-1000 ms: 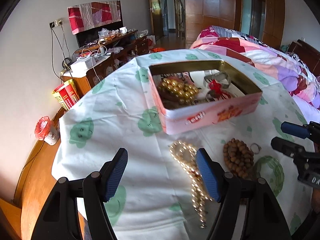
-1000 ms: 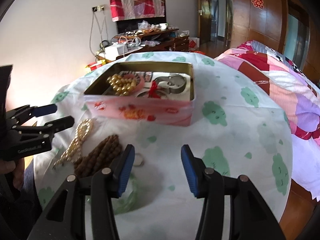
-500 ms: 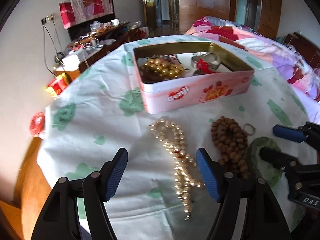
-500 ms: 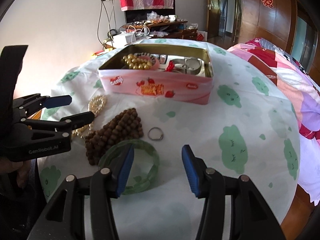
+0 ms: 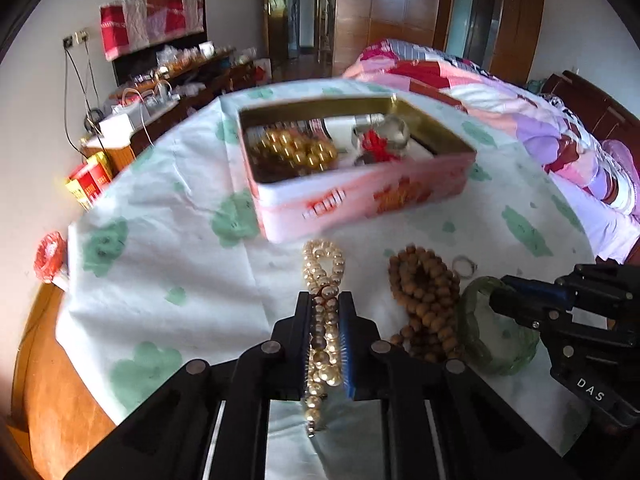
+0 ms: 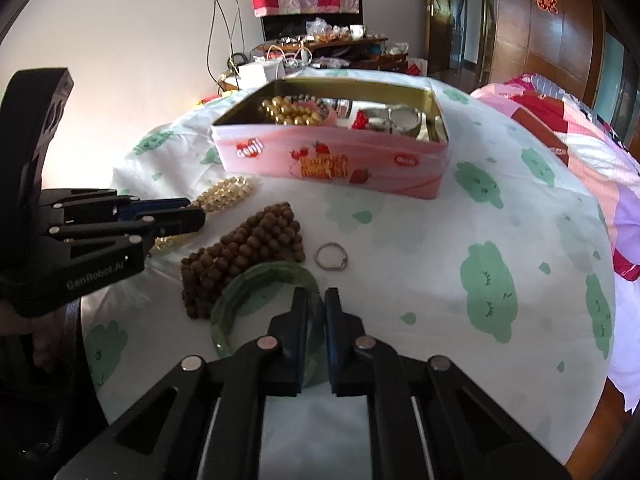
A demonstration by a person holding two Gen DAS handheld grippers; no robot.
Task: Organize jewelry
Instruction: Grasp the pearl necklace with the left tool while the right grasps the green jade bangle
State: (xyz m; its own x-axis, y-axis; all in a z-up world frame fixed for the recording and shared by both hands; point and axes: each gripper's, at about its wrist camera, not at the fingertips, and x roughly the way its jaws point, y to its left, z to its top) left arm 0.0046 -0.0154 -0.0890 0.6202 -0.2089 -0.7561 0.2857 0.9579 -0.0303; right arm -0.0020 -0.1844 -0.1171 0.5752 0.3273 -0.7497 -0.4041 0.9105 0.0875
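Jewelry pieces, four in number, lie loose on the table before one pink biscuit tin [image 6: 332,162]: one pearl necklace [image 5: 325,280], one brown wooden bead strand [image 6: 244,246], one green bangle [image 6: 256,280] and one small silver ring [image 6: 331,257]. The left gripper [image 5: 325,304] has its fingers pressed nearly together on the pearl necklace, whose free end dangles below them. The right gripper [image 6: 316,300] is pinched on the near rim of the green bangle, which rests on the cloth touching the bead strand. The ring lies just beside both. Inside the open tin sit a cluster of gold beads [image 6: 290,111], a red tassel [image 5: 376,146] and a silvery bangle [image 6: 404,118]. A white tablecloth [image 6: 500,240] with green prints covers the table; a patchwork quilt [image 5: 520,104] covers the bed at right, and a cluttered sideboard [image 6: 328,46] stands against the far wall.
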